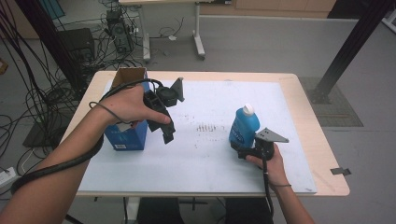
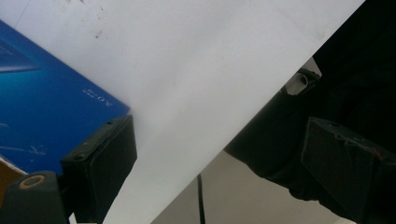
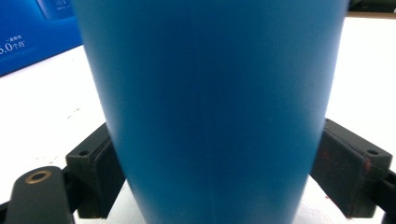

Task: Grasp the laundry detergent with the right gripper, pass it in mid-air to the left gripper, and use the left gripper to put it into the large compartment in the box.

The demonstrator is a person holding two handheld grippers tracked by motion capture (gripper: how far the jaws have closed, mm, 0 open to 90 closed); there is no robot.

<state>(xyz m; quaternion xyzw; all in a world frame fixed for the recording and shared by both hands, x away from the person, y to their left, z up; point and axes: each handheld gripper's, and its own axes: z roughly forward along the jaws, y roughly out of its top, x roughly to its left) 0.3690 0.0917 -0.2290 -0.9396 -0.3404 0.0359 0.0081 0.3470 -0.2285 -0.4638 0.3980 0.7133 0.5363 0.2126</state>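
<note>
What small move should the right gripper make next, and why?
Probably lift the blue plastic bottle with the white cap a little. The right gripper has its fingers against both sides of the bottle, which stands upright on the white mat, apart from the open blue cardboard box.

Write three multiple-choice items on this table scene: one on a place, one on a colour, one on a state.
1. Where does the open box stand?
A. table's left part
B. beside the bottle
C. on the floor

2. What colour is the bottle cap?
A. red
B. white
C. black

3. How do the right gripper fingers stand?
A. around the bottle's body
B. around its cap
C. away from it

Answers: 1 A, the box is under the left hand in the high view; 2 B, the cap shows white there; 3 A, the right gripper view shows both flanking the blue body.
</note>
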